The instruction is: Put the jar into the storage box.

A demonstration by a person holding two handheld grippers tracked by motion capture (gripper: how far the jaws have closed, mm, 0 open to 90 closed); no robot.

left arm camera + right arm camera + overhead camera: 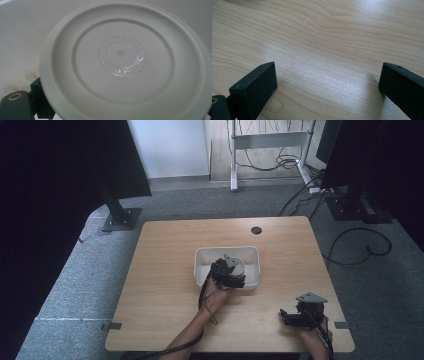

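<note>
Lid [239, 266], round, cream plastic, lying in the white tub [201, 262] at the middle of the wooden table [165, 285]. High view: the left gripper [231, 276] is down inside the tub over the lid, reaching in across the near wall; whether its jaws have closed cannot be told here. The right gripper [289, 316] rests low at the near right corner of the table, well apart from the tub.

Left gripper view: lid [125, 62] seen very close, flat face with raised concentric rings and embossed lettering at the centre. One dark jaw sits at its lower left edge; the other is hidden, so the grip cannot be judged. Likely light, stiff, smooth and somewhat slippery; not fragile. Best hold is across the raised rim, edge-on, not the flat face.

Right gripper view: right gripper [327, 82] with jaws spread wide over bare wood, holding nothing.
</note>
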